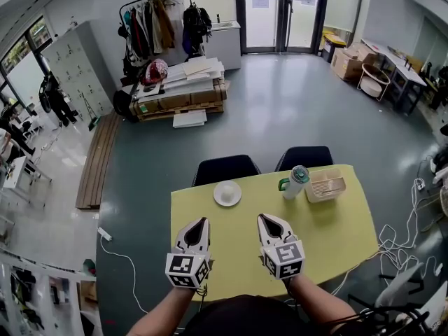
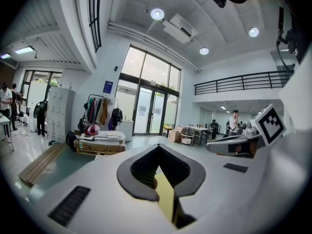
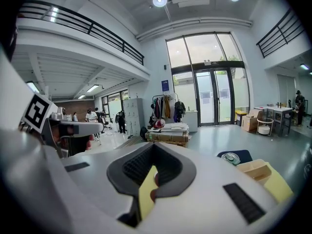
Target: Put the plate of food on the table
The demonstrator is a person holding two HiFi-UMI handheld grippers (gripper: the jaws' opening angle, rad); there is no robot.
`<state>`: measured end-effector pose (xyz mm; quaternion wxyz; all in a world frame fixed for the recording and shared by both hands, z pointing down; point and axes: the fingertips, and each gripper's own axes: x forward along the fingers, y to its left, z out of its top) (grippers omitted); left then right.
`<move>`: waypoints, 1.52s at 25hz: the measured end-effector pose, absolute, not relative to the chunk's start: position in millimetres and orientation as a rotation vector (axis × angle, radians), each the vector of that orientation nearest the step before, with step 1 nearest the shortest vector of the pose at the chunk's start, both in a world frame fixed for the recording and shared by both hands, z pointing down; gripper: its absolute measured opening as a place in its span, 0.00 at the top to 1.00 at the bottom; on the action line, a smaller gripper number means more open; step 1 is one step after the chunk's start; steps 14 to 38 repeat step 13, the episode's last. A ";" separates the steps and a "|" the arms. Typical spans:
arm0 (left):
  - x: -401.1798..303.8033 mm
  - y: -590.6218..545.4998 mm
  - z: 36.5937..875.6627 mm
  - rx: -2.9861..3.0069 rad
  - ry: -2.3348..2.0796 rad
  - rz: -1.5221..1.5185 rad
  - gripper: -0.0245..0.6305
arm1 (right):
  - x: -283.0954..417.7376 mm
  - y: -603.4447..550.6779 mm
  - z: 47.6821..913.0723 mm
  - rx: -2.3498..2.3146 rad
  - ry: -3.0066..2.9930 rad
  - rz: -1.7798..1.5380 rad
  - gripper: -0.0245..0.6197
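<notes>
- Head view: the yellow tabletop [image 1: 238, 275] is bare across its middle and near half. Things stand only along the far edge, where two dark chairs [image 1: 225, 168] are pushed in. Open grey floor [image 1: 294, 103] lies beyond them, and loose white cables [image 1: 395, 247] lie on the floor off the right side.
- Head view: the white plate [image 1: 227, 193] lies flat on the tabletop near the far edge, left of centre and well apart from both grippers. Whether it carries food cannot be made out.
- Head view: a tumbler [image 1: 297, 182] with a green lid stands upright to the right of the plate, just beside a beige basket [image 1: 326, 185].
- Head view: the left gripper [image 1: 201, 222] and the right gripper [image 1: 267, 218] are side by side over the near half, tips pointing at the far edge. The forearms enter from the bottom of the frame. Only bare tabletop lies between the tips and the plate.
- Left gripper view: the left gripper [image 2: 157, 160] has its jaws together with nothing between them; a thin strip of yellow tabletop shows through the slit. Beyond are a coat rack [image 2: 100, 111], a pallet stack [image 2: 100, 143] and glass doors [image 2: 151, 111].
- Right gripper view: the right gripper [image 3: 153, 157] also has its jaws together and holds nothing. The tumbler lid [image 3: 230, 158] and the basket [image 3: 253, 169] show to its right.
</notes>
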<state>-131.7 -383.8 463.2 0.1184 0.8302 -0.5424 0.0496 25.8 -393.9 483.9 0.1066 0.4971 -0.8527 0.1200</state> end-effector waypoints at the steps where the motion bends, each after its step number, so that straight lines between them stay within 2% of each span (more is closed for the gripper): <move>1: -132.0 -383.3 463.5 2.428 -1.586 0.145 0.95 | 25.8 -393.4 484.0 1.466 -2.511 0.355 0.95; 38: -128.7 -385.6 463.8 2.435 -1.567 0.137 0.95 | 28.4 -393.1 486.4 1.485 -2.501 0.371 0.94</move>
